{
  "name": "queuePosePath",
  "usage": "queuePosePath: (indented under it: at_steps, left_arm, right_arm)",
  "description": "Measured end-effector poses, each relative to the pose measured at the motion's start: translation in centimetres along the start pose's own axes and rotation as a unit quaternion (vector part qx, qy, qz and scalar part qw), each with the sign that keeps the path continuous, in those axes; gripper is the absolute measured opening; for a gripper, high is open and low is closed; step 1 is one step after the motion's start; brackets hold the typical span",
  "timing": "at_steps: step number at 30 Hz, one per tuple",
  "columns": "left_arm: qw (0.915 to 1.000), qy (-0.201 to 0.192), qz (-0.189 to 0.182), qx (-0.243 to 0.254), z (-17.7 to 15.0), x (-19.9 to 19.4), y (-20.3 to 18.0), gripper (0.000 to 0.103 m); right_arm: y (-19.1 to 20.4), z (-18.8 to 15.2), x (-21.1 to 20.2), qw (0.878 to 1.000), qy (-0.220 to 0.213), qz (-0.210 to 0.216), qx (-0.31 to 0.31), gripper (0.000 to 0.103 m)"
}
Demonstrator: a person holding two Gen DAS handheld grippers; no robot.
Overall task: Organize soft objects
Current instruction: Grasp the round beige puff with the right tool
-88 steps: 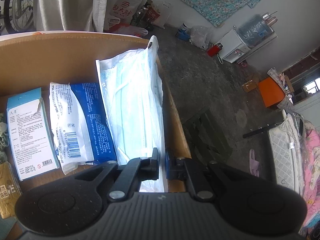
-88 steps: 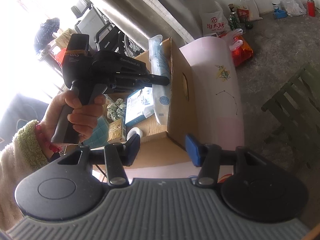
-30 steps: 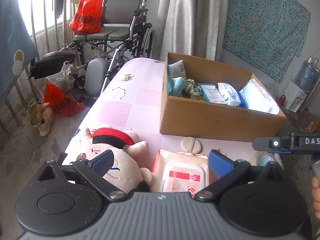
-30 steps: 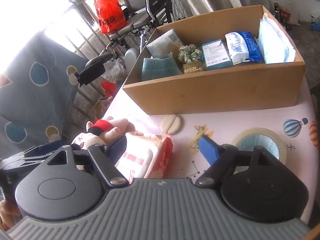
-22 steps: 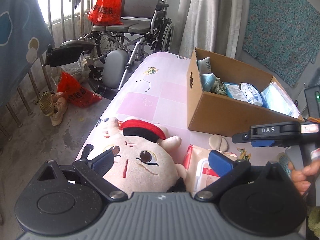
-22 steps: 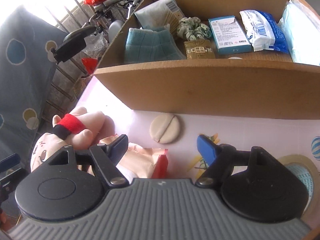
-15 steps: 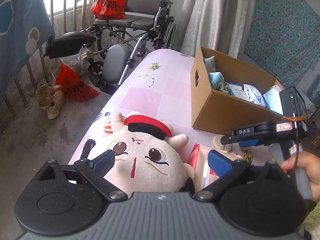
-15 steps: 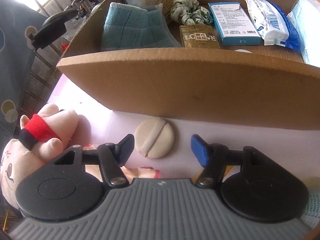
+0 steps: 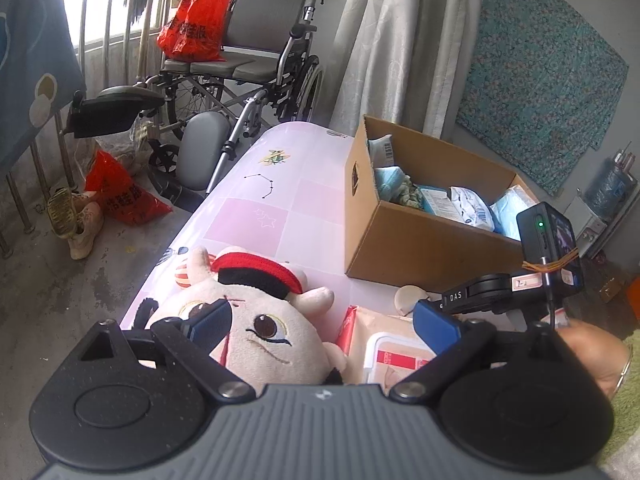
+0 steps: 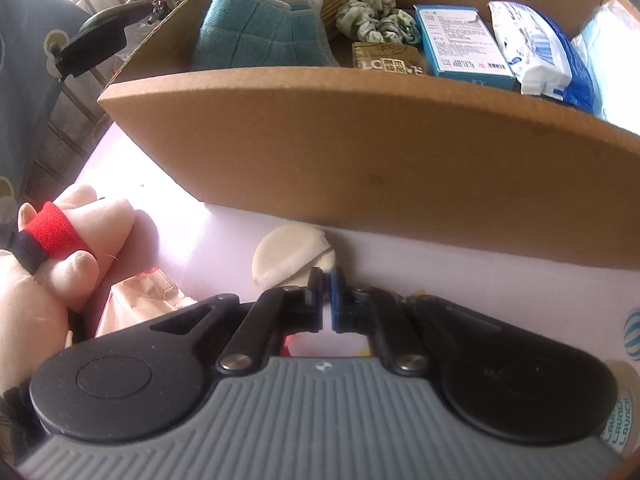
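Observation:
A round beige powder puff [image 10: 286, 256] lies on the pink table right against the front wall of the cardboard box [image 10: 360, 160]. My right gripper [image 10: 324, 280] points steeply down and is shut on the puff's near edge. In the left wrist view my left gripper [image 9: 322, 322] hangs open just above the plush toy [image 9: 256, 320] with the red headband, touching nothing. A pink wet-wipes pack [image 9: 384, 348] lies beside the plush. The box holds a teal cloth [image 10: 260, 36], a green scrunchie [image 10: 376, 16], a blue carton [image 10: 460, 40] and packs of masks.
A wheelchair [image 9: 248, 72] stands past the table's far end, with red bags [image 9: 120, 200] and shoes on the floor to the left. A tape roll [image 10: 624, 412] lies on the table at the right. A hand [image 9: 592, 352] holds the right gripper's handle.
My right gripper came down toward the puff in front of the box and its jaws went from wide open to shut on it. My left gripper shifted over the plush's face.

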State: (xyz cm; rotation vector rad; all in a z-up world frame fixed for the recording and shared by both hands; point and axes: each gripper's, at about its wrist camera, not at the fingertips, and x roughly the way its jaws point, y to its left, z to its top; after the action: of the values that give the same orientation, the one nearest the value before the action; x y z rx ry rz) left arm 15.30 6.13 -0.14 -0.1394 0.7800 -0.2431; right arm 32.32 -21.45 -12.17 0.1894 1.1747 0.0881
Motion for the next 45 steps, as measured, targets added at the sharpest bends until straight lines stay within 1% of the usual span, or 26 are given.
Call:
queuePosePath:
  at_steps: [2,3,5,7,9,10,11,13,14,15,17,19,21,24,28,31,33,34,38,40,42,45]
  left_arm:
    - [0.9998,0.001,-0.016,0.014,0.2,0.2,-1.1,0.098]
    - [0.9993,0.007,-0.028,0.022,0.4,0.6,-1.8,0.098]
    - [0.9973,0.031,-0.055,0.038,0.8,1.9,-3.3,0.095]
    - [0.9943,0.043,-0.081,0.055,1.2,3.2,-4.7,0.089]
    - [0.9895,0.067,-0.108,0.070,1.6,5.2,-6.2,0.086]
    - [0.9876,0.079,-0.115,0.072,1.9,6.2,-6.6,0.082]
    - [0.9856,0.097,-0.118,0.072,2.2,7.6,-7.1,0.082]
    - [0.9822,0.120,-0.124,0.074,2.7,9.8,-7.7,0.082]
    - [0.9798,0.139,-0.122,0.075,3.0,11.2,-8.0,0.082]
    - [0.9780,0.150,-0.121,0.080,3.1,12.3,-8.3,0.082]
    - [0.9745,0.172,-0.119,0.080,3.2,14.2,-8.6,0.082]
    - [0.9707,0.192,-0.124,0.073,3.3,15.9,-8.7,0.082]
    - [0.9683,0.213,-0.114,0.063,3.4,17.6,-8.8,0.082]
    - [0.9645,0.234,-0.101,0.069,3.2,19.4,-9.0,0.081]
    - [0.9572,0.264,-0.099,0.064,3.0,21.3,-9.1,0.074]
    - [0.9539,0.279,-0.094,0.058,3.0,22.4,-9.1,0.070]
    - [0.9533,0.283,-0.089,0.055,3.1,22.8,-9.0,0.069]
    - [0.9542,0.280,-0.091,0.054,3.2,22.9,-9.0,0.068]
    - [0.9535,0.280,-0.098,0.054,3.4,23.3,-9.1,0.065]
    - [0.9531,0.278,-0.101,0.063,3.3,23.3,-9.4,0.065]
    - [0.9526,0.277,-0.103,0.071,3.3,23.3,-9.6,0.065]
    - [0.9497,0.281,-0.116,0.073,3.2,23.3,-9.7,0.065]
  right_arm:
    - [-1.2,-0.3,-0.4,1.000,0.000,0.018,0.022,0.000]
    - [-1.8,-0.6,-0.6,0.999,0.000,0.028,0.032,0.000]
    - [-2.8,-1.0,-1.2,0.998,-0.002,0.042,0.048,0.000]
    - [-3.5,-1.2,-1.7,0.997,-0.006,0.053,0.059,0.000]
    - [-4.0,-1.4,-2.4,0.995,-0.011,0.066,0.070,0.000]
    - [-4.4,-1.4,-2.6,0.994,-0.012,0.074,0.078,0.000]
    - [-4.7,-1.4,-2.8,0.993,-0.011,0.084,0.087,0.002]
    - [-5.4,-1.2,-3.2,0.987,-0.010,0.111,0.115,0.003]
    - [-5.6,-1.2,-3.3,0.986,-0.012,0.116,0.123,0.005]
    - [-5.8,-1.1,-3.4,0.985,-0.014,0.118,0.128,0.008]
    - [-6.0,-1.1,-3.5,0.982,-0.019,0.126,0.137,0.027]
    - [-6.2,-1.1,-3.2,0.980,-0.019,0.132,0.145,0.032]
    - [-6.4,-1.1,-2.8,0.978,-0.016,0.141,0.152,0.033]
    - [-6.8,-1.0,-2.2,0.975,-0.013,0.149,0.164,0.034]
    - [-7.7,-0.7,-1.6,0.969,-0.012,0.163,0.186,0.041]
    - [-8.3,-0.6,-1.2,0.965,-0.013,0.169,0.198,0.041]
    - [-8.5,-0.7,-0.8,0.962,-0.009,0.177,0.207,0.041]
    - [-8.6,-0.7,-0.6,0.961,-0.006,0.180,0.211,0.041]
    - [-8.9,-0.9,0.4,0.952,0.011,0.195,0.235,0.041]
    - [-9.1,-1.0,1.3,0.945,0.022,0.206,0.254,0.040]
    - [-9.1,-1.0,1.8,0.937,0.025,0.223,0.268,0.040]
    - [-8.9,-0.8,2.3,0.930,0.029,0.235,0.280,0.040]
